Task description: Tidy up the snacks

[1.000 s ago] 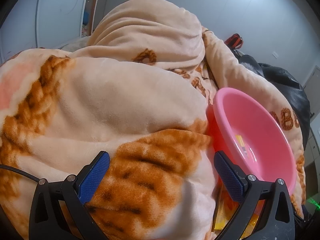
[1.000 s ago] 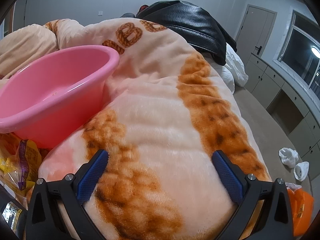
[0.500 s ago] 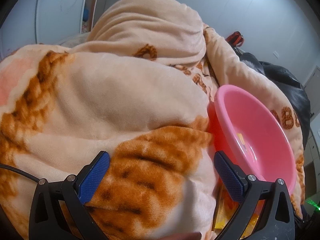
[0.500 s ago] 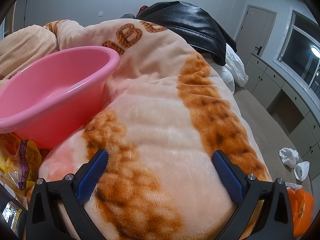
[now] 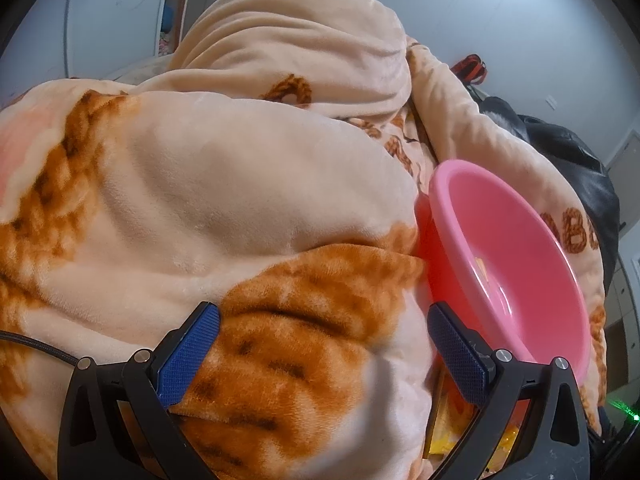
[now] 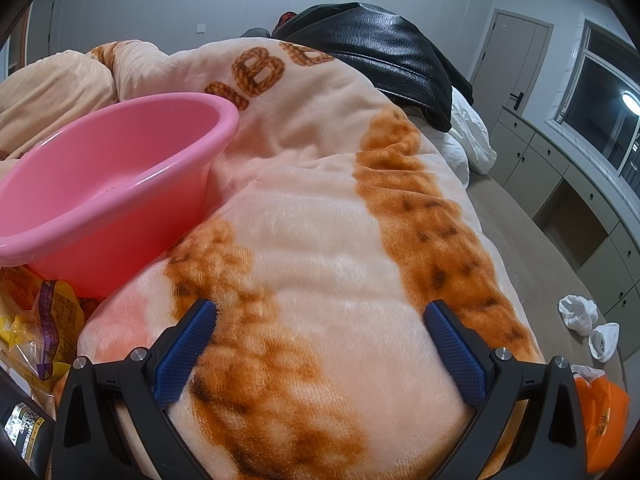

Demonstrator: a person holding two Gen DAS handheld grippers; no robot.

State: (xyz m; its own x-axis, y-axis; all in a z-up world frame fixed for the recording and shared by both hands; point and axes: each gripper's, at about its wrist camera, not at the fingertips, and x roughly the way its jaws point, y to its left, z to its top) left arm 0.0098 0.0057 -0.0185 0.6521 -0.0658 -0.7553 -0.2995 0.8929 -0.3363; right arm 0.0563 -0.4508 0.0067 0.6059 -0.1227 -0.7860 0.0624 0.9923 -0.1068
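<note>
left tool: spread, empty, above blanket
right tool: spread, empty
pink basin: tilted on blanket
snack packs: under basin's near edge, left of right tool

Grey panelled walls at 12 o'clock. Grey door at 2. Dark window w/ lamp reflection at 3. Low grey cabinets below, beige carpet at 4.
</note>
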